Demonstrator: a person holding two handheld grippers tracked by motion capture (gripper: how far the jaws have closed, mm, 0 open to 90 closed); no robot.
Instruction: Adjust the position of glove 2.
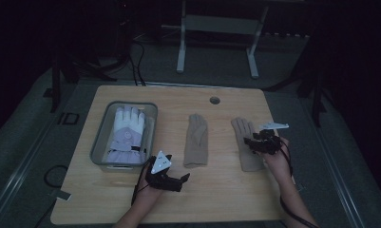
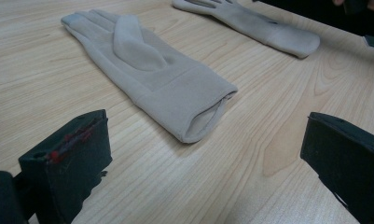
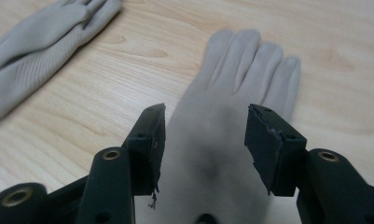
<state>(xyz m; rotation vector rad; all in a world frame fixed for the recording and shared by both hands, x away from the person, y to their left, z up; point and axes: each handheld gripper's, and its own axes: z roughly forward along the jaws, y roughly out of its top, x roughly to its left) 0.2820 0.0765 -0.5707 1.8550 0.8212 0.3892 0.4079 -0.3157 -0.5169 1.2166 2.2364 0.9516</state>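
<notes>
step: right gripper (image 3: 203,140) hung parted over right beige glove (image 1: 245,142) near table's (image 1: 226,190) right edge | left gripper (image 1: 171,180) open, idle | next: likely lower, pinch fabric

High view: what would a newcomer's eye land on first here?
Probably the two beige gloves lying flat on the wooden table: the middle glove and the right glove, with the right gripper over the latter, jaws open astride it. Next, the white and lilac padded glove in the clear tray at the left. The left gripper waits open near the front edge.
</notes>
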